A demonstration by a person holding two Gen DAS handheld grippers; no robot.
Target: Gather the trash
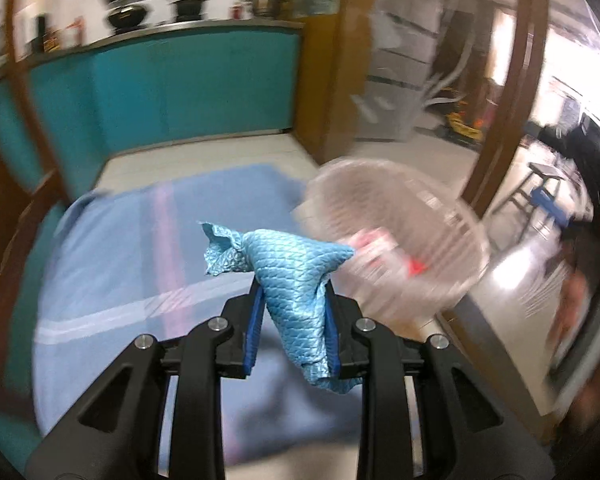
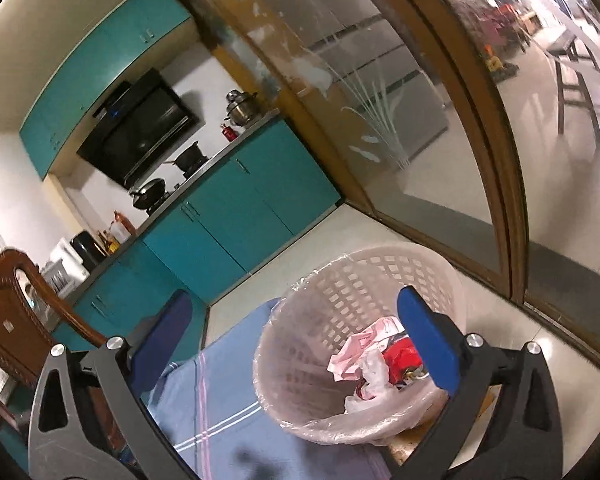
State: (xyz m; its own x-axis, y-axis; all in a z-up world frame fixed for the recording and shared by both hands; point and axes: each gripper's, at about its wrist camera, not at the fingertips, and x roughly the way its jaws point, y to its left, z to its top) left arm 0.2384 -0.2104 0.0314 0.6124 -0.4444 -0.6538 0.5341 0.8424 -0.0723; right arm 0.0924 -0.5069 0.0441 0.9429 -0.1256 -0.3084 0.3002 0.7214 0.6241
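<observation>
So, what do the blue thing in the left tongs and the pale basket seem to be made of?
Blue cloth: it looks like a thin woven or non-woven wipe with a slight sheen; it shows a scale-like embossed pattern and soft crumpled folds.

Basket: probably rigid plastic, matte and pale pinkish-white, with a moulded lattice of holes. A clear plastic liner, thin and glossy, wrinkles over its rim.

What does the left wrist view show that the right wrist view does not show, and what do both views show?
Only the left wrist view: the left gripper, shut on a crumpled blue cloth, and blurred at the right edge, part of a hand.

Only the right wrist view: the right gripper, open and empty above the basket, the trash lying sharp inside it, a range hood, and a carved wooden chair.

Both: the white lined basket, the blue tablecloth, teal cabinets, and the glass door.
</observation>
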